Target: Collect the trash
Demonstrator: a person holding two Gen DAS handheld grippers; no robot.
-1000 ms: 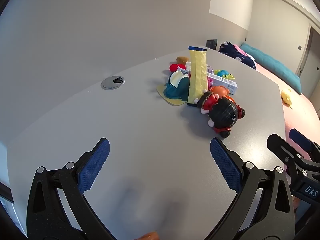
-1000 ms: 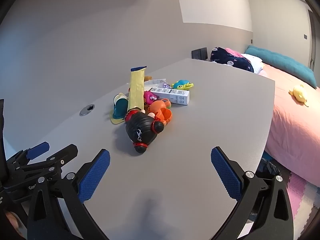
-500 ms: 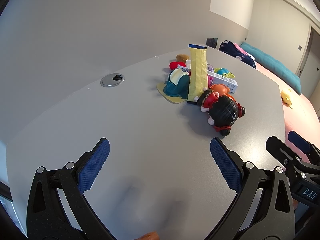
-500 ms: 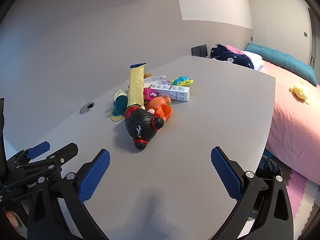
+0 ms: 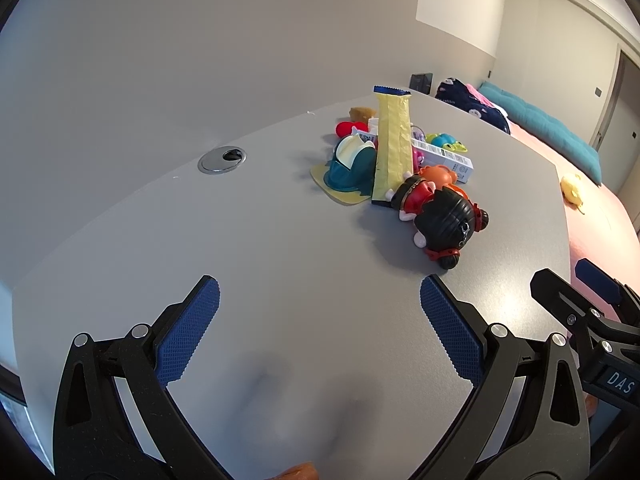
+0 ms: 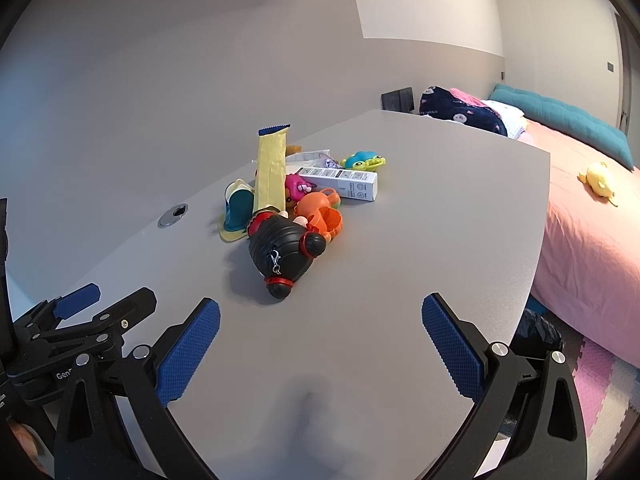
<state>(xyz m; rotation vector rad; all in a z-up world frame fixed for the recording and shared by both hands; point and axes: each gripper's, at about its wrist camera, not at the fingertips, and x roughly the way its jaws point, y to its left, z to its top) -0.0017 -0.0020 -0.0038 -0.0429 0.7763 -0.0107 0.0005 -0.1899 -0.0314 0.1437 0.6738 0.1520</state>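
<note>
A pile sits mid-table: a tall yellow wrapper with a blue edge, a white carton box, and toys, among them a black and red doll, an orange toy, a teal toy on a yellow base and a green-blue frog. My left gripper is open and empty, short of the pile. My right gripper is open and empty, also short of it. Each gripper shows at the other view's edge.
The grey table has a metal cable grommet at the back left, near the wall. A bed with a pink cover, a teal cushion and a yellow plush stands to the right. A dark bag lies on the floor below the table's edge.
Both grippers have shifted slightly; the pile sits a little closer and more central in the right wrist view. Both stay open and empty.
</note>
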